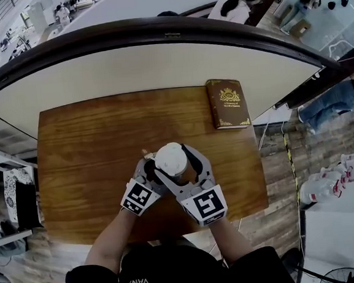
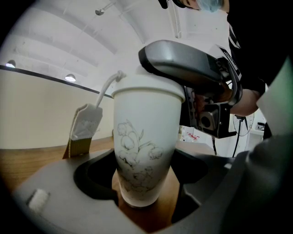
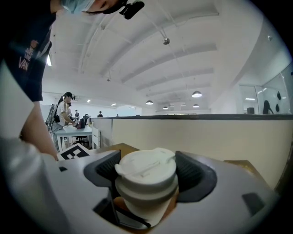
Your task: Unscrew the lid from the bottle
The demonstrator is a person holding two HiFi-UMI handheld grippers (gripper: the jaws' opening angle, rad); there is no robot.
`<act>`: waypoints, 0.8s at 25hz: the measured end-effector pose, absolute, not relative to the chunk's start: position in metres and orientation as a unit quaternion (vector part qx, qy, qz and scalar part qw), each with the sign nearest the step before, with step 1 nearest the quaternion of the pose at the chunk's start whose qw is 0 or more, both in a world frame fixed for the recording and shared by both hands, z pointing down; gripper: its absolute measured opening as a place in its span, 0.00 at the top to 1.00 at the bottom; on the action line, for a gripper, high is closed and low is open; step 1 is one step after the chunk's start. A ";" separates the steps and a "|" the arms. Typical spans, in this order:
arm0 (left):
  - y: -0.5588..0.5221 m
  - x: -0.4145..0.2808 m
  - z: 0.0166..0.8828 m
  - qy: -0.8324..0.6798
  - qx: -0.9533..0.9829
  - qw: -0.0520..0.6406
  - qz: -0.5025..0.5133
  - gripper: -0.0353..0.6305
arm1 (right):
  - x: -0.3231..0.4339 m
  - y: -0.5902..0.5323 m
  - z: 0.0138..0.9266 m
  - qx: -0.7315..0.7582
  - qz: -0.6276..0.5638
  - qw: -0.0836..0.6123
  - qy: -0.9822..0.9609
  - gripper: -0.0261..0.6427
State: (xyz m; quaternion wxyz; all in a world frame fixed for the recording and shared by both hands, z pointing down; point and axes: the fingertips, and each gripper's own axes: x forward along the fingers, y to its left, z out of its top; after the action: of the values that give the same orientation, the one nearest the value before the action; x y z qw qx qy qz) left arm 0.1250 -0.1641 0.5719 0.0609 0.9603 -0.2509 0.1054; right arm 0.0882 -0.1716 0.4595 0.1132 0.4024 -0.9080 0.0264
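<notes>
A white bottle [image 2: 145, 151] with a line drawing of flowers stands upright on the wooden table [image 1: 79, 152]. Its white lid [image 3: 145, 168] sits on top and shows as a pale disc [image 1: 170, 158] in the head view. My left gripper [image 2: 142, 194] is shut on the bottle's lower body, a jaw on either side near the base. From above, my right gripper [image 3: 146, 183] is shut on the lid, with its grey jaw [image 2: 187, 68] lying over the lid's rim. A tea-bag tag [image 2: 84, 122] hangs on a string from under the lid.
A brown book [image 1: 228, 102] with gold ornament lies at the table's far right corner. A curved cream partition [image 1: 158, 62] rises behind the table. To the right, beyond the table's edge, are cables and a wooden floor [image 1: 301, 157]. People sit farther off.
</notes>
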 end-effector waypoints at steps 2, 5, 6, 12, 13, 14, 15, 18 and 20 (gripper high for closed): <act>-0.164 0.125 0.572 -0.251 0.960 0.063 0.105 0.39 | 0.089 -0.171 0.457 0.407 0.027 0.113 -0.906 0.45; -0.163 0.125 0.571 -0.251 0.960 0.065 0.105 0.39 | 0.090 -0.171 0.447 0.409 0.032 0.095 -0.907 0.45; -0.163 0.125 0.571 -0.251 0.960 0.066 0.104 0.39 | 0.090 -0.170 0.445 0.409 0.031 0.091 -0.908 0.45; -0.162 0.122 0.584 -0.254 0.955 0.087 0.128 0.39 | 0.098 -0.169 0.421 0.421 0.034 0.066 -0.904 0.45; -0.161 0.120 0.585 -0.254 0.954 0.089 0.131 0.39 | 0.100 -0.170 0.418 0.425 0.036 0.061 -0.903 0.45; -0.160 0.117 0.586 -0.254 0.954 0.090 0.131 0.39 | 0.102 -0.170 0.415 0.429 0.037 0.057 -0.901 0.45; -0.160 0.114 0.585 -0.255 0.954 0.090 0.130 0.39 | 0.104 -0.170 0.413 0.433 0.038 0.054 -0.899 0.45; -0.157 0.100 0.578 -0.263 0.952 0.097 0.121 0.39 | 0.109 -0.170 0.406 0.444 0.037 0.051 -0.894 0.45; -0.155 0.085 0.572 -0.272 0.950 0.102 0.113 0.39 | 0.111 -0.169 0.396 0.450 0.036 0.047 -0.891 0.45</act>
State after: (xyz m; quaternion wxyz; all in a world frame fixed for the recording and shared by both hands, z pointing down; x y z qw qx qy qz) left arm 0.0850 -0.1552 0.5725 0.1023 0.9500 -0.2724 0.1135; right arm 0.1111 -0.1694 0.3965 0.0468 0.4502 -0.8910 0.0356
